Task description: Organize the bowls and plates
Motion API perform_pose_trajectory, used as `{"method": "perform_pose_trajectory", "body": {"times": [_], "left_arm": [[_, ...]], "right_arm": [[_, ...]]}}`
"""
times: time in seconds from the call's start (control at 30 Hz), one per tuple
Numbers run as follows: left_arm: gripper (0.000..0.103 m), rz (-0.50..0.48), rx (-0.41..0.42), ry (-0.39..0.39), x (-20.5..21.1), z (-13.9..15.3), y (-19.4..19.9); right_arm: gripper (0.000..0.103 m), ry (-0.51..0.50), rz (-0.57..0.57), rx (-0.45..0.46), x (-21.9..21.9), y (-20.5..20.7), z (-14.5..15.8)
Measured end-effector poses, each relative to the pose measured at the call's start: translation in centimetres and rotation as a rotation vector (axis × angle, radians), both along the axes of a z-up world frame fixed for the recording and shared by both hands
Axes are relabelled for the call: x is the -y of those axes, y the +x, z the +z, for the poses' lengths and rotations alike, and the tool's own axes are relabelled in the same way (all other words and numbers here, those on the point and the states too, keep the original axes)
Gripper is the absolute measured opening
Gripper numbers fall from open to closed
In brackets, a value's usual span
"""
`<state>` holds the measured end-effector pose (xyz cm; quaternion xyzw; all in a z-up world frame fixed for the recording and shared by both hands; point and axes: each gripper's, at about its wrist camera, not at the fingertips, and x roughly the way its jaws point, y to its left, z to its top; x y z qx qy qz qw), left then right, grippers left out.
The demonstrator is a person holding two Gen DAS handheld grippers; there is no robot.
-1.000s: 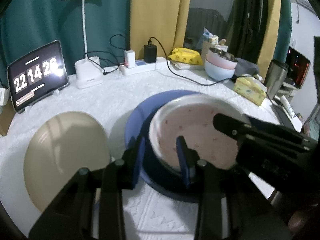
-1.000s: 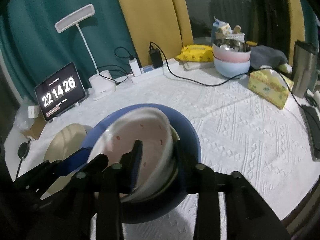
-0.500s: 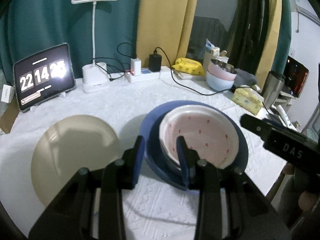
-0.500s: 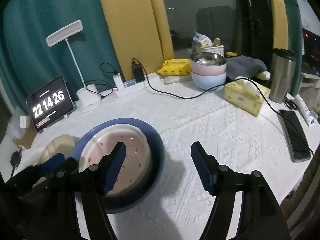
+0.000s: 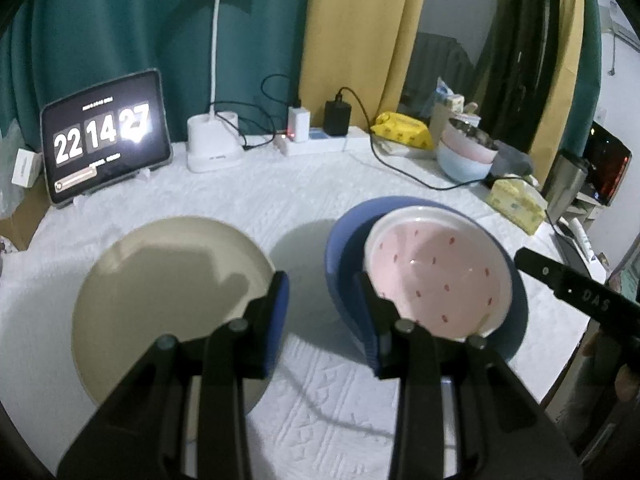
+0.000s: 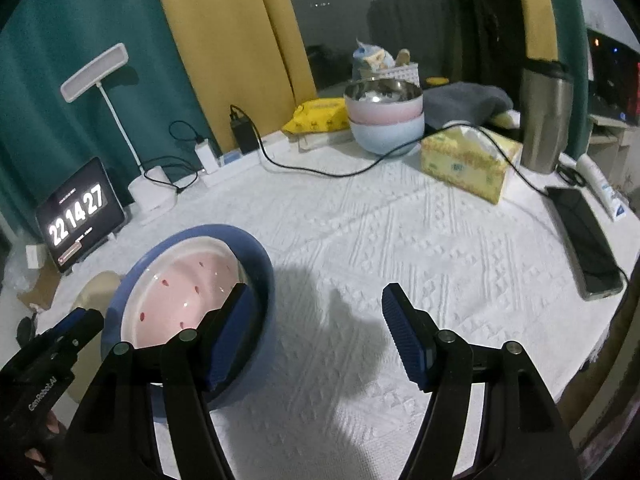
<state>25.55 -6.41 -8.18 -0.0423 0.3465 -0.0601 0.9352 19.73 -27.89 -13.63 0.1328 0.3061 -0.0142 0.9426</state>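
Note:
A pink bowl with red specks [image 5: 436, 272] sits inside a blue plate [image 5: 344, 248] on the white tablecloth; both show in the right wrist view, bowl [image 6: 180, 284] and plate [image 6: 256, 256]. A beige plate [image 5: 160, 300] lies to their left. My left gripper [image 5: 322, 304] is open and empty, above the gap between the beige plate and the blue plate. My right gripper [image 6: 316, 320] is open and empty, just right of the blue plate.
At the back stand a tablet clock [image 5: 104, 140], a desk lamp [image 5: 214, 148], a power strip [image 5: 316, 140] with cables and stacked bowls [image 6: 386, 118]. A tissue box [image 6: 468, 160], steel tumbler [image 6: 546, 116] and phone [image 6: 584, 236] are at the right.
My right gripper let go of the pink bowl, opened wide and drew back to the right. My left gripper pulled back and left, its jaws a little wider. The bowl now rests in the blue plate.

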Motion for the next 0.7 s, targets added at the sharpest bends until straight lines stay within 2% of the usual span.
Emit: {"method": "perform_pose_trajectory", "body": {"times": [0.23, 0.3, 0.37, 0.6, 0.7], "left_arm": [[0.037, -0.009, -0.025, 0.018, 0.4, -1.0, 0.8], [0.044, -0.024, -0.038, 0.035, 0.8, -1.4, 1.0], [0.047, -0.013, -0.027, 0.062, 1.1, -1.6, 1.1], [0.048, 0.004, -0.033, 0.031, 0.7, -2.1, 1.6], [0.046, 0.012, -0.009, 0.053, 1.1, -2.2, 1.7]], "right_arm": [[0.071, 0.005, 0.016, -0.052, -0.3, 1.3, -1.3], [0.071, 0.016, 0.018, -0.081, -0.3, 1.9, -2.0], [0.071, 0.034, 0.015, -0.088, -0.1, 2.1, -2.3], [0.072, 0.129, 0.014, -0.126, 0.5, 2.6, -3.1], [0.073, 0.103, -0.027, -0.108, -0.1, 2.3, -3.0]]}}
